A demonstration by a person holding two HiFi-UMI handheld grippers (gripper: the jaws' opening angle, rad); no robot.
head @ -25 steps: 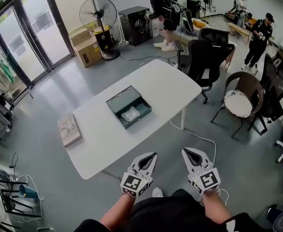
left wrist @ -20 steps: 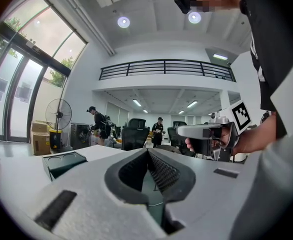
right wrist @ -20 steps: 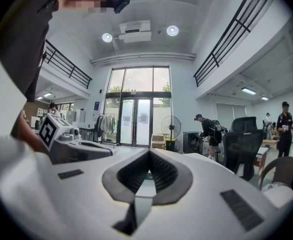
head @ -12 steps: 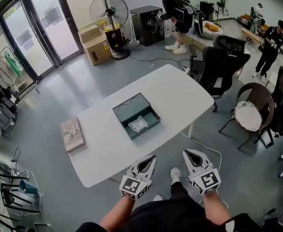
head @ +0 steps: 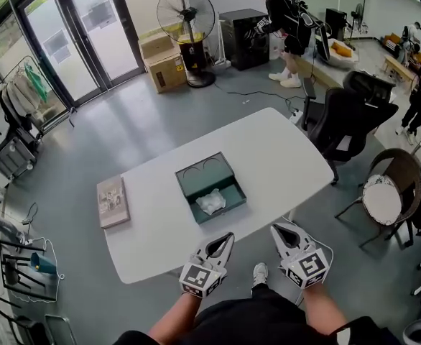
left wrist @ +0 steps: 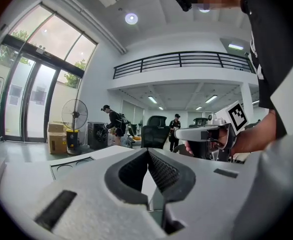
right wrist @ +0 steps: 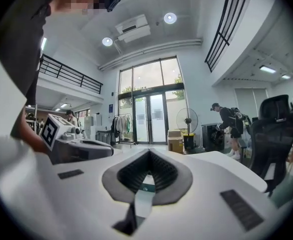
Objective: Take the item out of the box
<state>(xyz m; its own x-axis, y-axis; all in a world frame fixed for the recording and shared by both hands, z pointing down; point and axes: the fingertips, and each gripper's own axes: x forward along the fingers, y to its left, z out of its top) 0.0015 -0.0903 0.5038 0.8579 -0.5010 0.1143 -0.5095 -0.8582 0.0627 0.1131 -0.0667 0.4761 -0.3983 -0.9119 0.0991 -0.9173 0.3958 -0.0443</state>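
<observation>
A flat book-like slab (head: pixel 113 201) lies at the left end of the white table (head: pixel 268 146), well apart from the job. To its right, mid-table, sits the open teal box (head: pixel 187 196), its long axis running far to near. Two round recesses fill its far half, and the item (head: pixel 212 202), a crumpled pale bundle, rests in its near half. The left gripper (head: pixel 223 240) hangs at the table's near edge with its jaws closed on nothing. The item lies almost straight ahead of it, a shade to the left. The right gripper (head: pixel 281 232), also closed and empty, is further right, so the item lies far-left of it. The left gripper is the nearer and probably better placed; its jaws must open first.
</observation>
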